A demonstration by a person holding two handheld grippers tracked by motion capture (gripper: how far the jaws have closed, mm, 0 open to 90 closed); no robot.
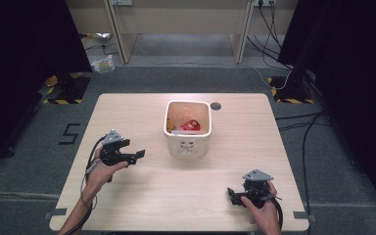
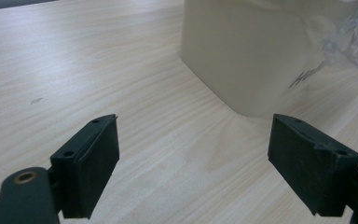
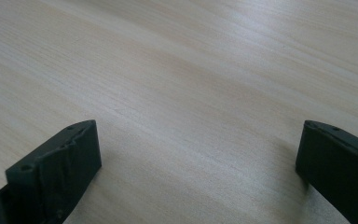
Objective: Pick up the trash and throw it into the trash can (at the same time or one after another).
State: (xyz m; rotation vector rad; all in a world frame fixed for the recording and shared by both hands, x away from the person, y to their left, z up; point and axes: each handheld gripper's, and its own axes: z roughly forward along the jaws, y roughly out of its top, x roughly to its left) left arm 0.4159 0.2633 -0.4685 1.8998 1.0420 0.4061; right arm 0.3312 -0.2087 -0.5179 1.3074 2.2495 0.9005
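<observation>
Pale wood table [image 1: 142, 196] stands on grey carpet, with a cream bin [image 1: 187, 142] at centre frame holding red wrapping. At lower left, the left gripper [image 1: 138, 155] sits spread and empty, pointing toward the bin near its right. At lower right, the right gripper [image 1: 231, 195] lies spread and empty, well apart from the bin.

bin contents [image 1: 190, 126]: red item partly buried, kind too small to tell
bin [image 2: 242, 51]: top and right side cut off in left gripper view
bin lettering [image 2: 307, 75]: blurred, partly covered by clear plastic [image 2: 354, 39]
right gripper [image 1: 235, 196]: jaw gap too small to judge in high view
</observation>
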